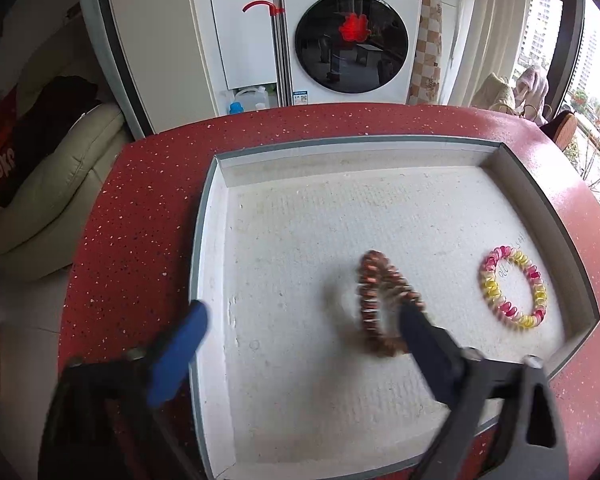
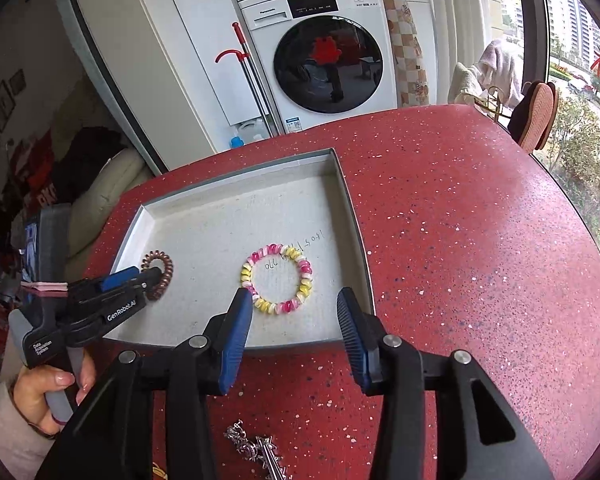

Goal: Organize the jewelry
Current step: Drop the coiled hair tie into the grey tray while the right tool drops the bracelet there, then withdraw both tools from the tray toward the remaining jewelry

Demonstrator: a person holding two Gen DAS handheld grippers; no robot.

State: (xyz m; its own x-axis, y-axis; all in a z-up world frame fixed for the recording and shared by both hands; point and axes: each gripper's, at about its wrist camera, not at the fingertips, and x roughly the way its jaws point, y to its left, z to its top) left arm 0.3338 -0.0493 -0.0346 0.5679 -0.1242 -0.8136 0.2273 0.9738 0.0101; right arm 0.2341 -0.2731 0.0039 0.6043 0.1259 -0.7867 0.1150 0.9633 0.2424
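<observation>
Silver jewelry (image 2: 256, 450) lies nearest, on the red table (image 2: 460, 240), not yet put away.

Right gripper (image 2: 294, 312) is spread, holding nothing; left gripper (image 1: 304, 332) is spread too, one finger through the brown coil bracelet (image 1: 380, 304). This and the pink-yellow bracelet (image 2: 278, 278) already lie in the white tray (image 2: 352, 216). I read "Panasonic" on the washing machine (image 2: 320, 52), "GenRobot.AI" on the left tool.

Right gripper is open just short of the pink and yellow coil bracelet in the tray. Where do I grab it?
Take the pink and yellow coil bracelet by its near arc, coming down from above over the low tray wall. It lies flat as an open ring, so one finger of the right gripper can go inside and one outside.
</observation>
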